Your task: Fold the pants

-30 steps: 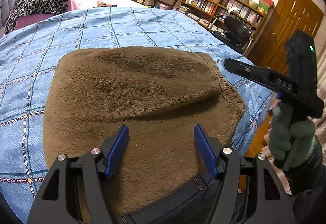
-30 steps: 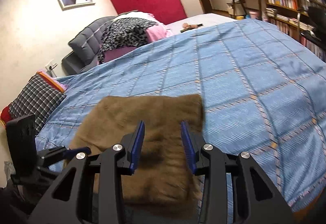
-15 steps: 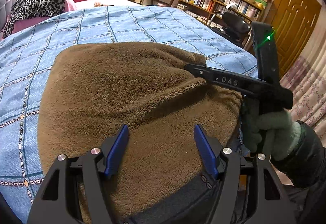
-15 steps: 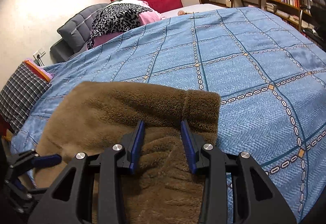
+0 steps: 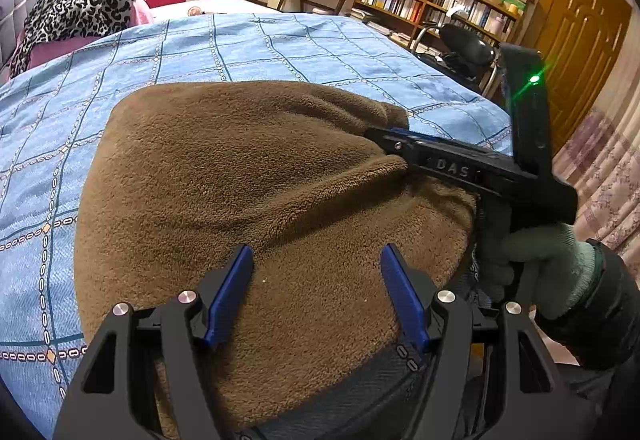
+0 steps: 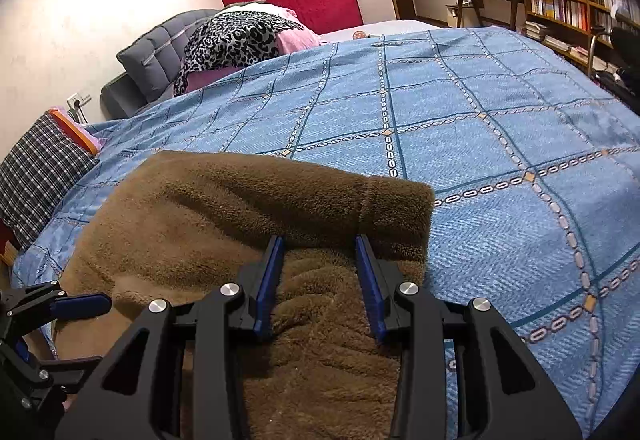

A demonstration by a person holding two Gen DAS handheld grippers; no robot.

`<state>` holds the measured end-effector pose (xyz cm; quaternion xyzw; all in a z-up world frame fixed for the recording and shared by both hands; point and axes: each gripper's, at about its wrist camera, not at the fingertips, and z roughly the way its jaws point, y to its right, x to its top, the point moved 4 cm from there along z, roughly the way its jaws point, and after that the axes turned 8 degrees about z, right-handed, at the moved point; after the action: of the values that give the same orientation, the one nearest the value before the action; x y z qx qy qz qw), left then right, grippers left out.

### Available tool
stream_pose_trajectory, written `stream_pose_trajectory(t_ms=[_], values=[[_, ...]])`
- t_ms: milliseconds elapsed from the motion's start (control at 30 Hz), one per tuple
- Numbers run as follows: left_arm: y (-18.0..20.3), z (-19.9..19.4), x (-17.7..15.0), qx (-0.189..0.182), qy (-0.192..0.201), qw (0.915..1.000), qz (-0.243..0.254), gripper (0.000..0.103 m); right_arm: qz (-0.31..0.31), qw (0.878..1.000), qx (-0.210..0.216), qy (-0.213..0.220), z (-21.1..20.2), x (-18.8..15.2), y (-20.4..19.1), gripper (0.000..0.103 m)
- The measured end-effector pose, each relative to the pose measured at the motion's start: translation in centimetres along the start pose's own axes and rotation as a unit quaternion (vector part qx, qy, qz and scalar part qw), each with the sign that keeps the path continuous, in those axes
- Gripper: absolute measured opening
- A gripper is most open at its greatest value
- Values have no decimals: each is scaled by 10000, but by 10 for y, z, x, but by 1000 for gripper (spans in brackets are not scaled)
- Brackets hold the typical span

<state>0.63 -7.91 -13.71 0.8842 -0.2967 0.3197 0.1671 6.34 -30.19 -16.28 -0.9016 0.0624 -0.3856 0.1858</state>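
The brown pants [image 5: 248,200] lie folded at the near edge of the bed [image 6: 500,112]; the left gripper [image 5: 316,292] hovers over them, fingers apart and empty; the right gripper [image 6: 318,276] noses in at the cuff end, fingers apart too, though whether they touch the fleece I can't quite tell; a shallow pinch could drag only the top layer and undo the fold.

The pants [image 5: 248,192] are thick, fuzzy brown fleece; the bedspread [image 6: 500,112] looks like a smoother woven cloth, perhaps slightly shiny.
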Motion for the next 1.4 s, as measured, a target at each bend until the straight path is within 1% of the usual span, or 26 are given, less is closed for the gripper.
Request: stream_pose_trajectory(t_ms=[67, 167, 300, 400, 500, 633, 800, 833, 900, 967, 1033, 1300, 1333, 1367, 1400], values=[[-1, 0, 0, 11, -5, 10000, -22, 66, -45, 9999, -51, 83, -13, 1, -6, 38], [-2, -2, 2, 1, -6, 10000, -82, 66, -139, 9996, -8, 257, -35, 0, -14, 39], [-7, -5, 5, -66, 17, 9997, -251, 66, -438, 9983, -28, 379, -55, -13, -21, 39], [-8, -7, 4, -77, 33, 9996, -287, 66, -715, 9969, -141, 299, -54, -30, -23, 39], [-6, -6, 1, -65, 22, 9998, -200, 66, -754, 9966, -213, 237, -45, -43, -16, 39], [-3, -6, 0, -13, 24, 9999, -144, 66, -748, 9965, -249, 265, -39, -49, -16, 39], [-6, -16, 2, -12, 73, 9993, -363, 66, -680, 9972, -209, 236, -36, -49, -14, 40], [-6, -19, 3, 39, 92, 9992, -377, 67, -658, 9974, -210, 226, -36, -48, -14, 40], [-8, -26, 6, 310, 92, 9989, -351, 67, -641, 9974, -232, 214, -36, -48, -13, 40], [-11, -32, 8, 683, 82, 9972, -285, 77, -639, 9974, -272, 200, -37, -46, -13, 40], [-15, -37, 8, 990, 82, 9948, -225, 77, -588, 9977, -287, 190, -39, -44, -15, 40], [-33, -46, 5, 1176, 99, 9923, -371, 77, -287, 9991, -254, 201, -55, -38, -15, 41], [-35, -47, 6, 1193, 110, 9921, -383, 78, -245, 9992, -233, 200, -57, -37, -15, 46], [-37, -48, 6, 1208, 120, 9919, -387, 83, -179, 9995, -200, 195, -59, -36, -13, 50], [-38, -49, 6, 1225, 134, 9916, -389, 85, -85, 9996, -189, 197, -60, -33, -11, 59]])
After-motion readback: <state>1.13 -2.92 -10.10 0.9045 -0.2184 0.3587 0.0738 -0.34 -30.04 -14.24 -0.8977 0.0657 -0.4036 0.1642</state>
